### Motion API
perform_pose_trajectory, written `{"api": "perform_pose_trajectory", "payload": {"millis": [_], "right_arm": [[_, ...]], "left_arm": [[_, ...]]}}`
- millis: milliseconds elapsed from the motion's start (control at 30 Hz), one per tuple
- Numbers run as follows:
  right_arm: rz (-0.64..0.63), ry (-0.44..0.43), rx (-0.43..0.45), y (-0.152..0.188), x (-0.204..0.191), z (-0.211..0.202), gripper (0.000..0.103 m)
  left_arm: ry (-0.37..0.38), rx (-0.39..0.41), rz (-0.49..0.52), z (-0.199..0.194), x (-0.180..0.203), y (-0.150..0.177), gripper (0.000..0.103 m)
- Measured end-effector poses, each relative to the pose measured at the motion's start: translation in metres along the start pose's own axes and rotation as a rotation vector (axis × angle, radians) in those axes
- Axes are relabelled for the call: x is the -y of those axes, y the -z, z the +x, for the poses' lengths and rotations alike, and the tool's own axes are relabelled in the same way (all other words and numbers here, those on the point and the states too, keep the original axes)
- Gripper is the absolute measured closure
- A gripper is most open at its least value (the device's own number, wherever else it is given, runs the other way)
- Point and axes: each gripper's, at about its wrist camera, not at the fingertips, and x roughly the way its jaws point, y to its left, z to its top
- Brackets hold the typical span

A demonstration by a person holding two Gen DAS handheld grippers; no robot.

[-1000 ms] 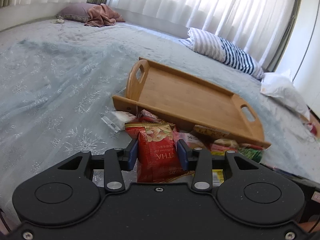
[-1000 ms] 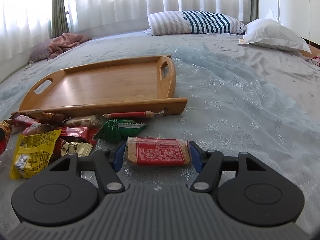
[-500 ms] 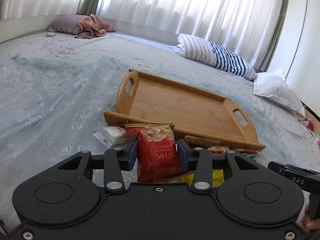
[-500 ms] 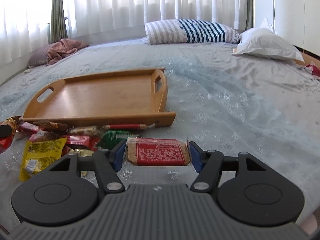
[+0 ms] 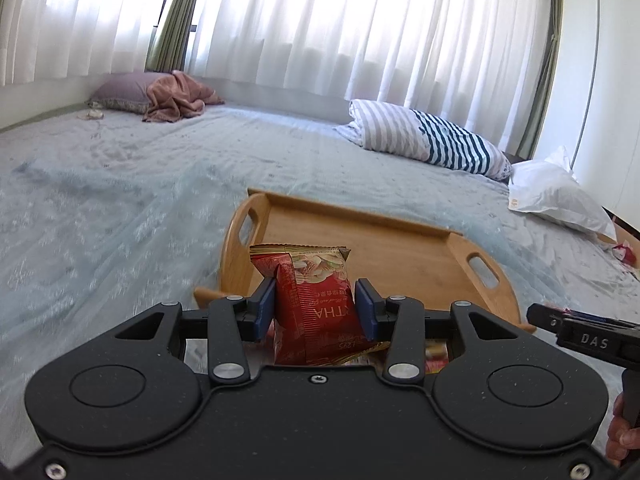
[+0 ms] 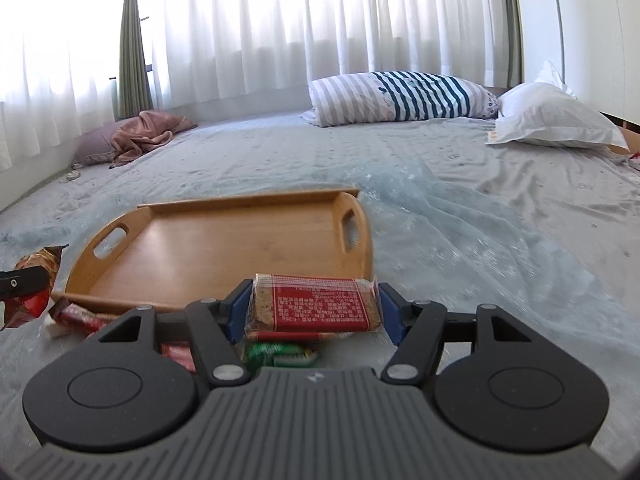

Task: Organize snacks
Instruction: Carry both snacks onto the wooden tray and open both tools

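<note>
My left gripper (image 5: 315, 306) is shut on a red snack bag (image 5: 312, 300) and holds it up in front of the near edge of the wooden tray (image 5: 400, 256). My right gripper (image 6: 312, 310) is shut on a red-labelled cracker pack (image 6: 314, 306), lifted above the bed near the tray (image 6: 208, 248). The tray's floor is bare. Several loose snacks lie on the bed below: a green packet (image 6: 280, 354) and red wrappers (image 6: 80, 316). The left-held bag also shows at the left edge of the right wrist view (image 6: 38, 280).
The tray sits on a wide bed with a pale blue cover (image 5: 100, 200). A striped pillow (image 6: 400, 96), a white pillow (image 6: 552, 120) and a pink blanket on a purple pillow (image 5: 172, 96) lie far back by the curtains. The right gripper's tip (image 5: 580, 328) shows at the right.
Both grippers have risen with their snacks and come nearer the tray. The snack pile has dropped below and partly out of view.
</note>
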Motion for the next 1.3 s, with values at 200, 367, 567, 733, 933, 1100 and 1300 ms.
{"api": "perform_pose_trajectory", "payload": {"millis": [200,367,567,733,933,1100,1300], "right_arm": [[-0.011,-0.008,-0.009,-0.010,-0.005,0.027,0.036],[-0.011,-0.014,-0.024,-0.017,-0.009,0.052,0.036],[-0.011,-0.035,-0.066,-0.016,-0.017,0.080,0.036],[-0.028,-0.026,-0.091,-0.016,-0.024,0.095,0.036],[-0.046,0.007,-0.117,-0.015,-0.027,0.106,0.035],[-0.044,0.013,-0.132,-0.014,-0.025,0.110,0.035],[-0.036,0.016,-0.141,-0.013,-0.023,0.112,0.035]], "left_arm": [[-0.018,0.009,0.005,0.026,0.000,-0.015,0.062],[-0.051,-0.010,0.005,0.063,-0.002,-0.020,0.062],[-0.067,-0.036,0.039,0.100,-0.001,-0.023,0.062],[-0.076,-0.075,0.074,0.126,0.004,-0.019,0.062],[-0.074,-0.098,0.109,0.147,0.005,-0.017,0.062],[-0.090,-0.090,0.158,0.153,0.007,-0.018,0.062],[-0.088,-0.081,0.134,0.153,0.001,-0.021,0.062]]}}
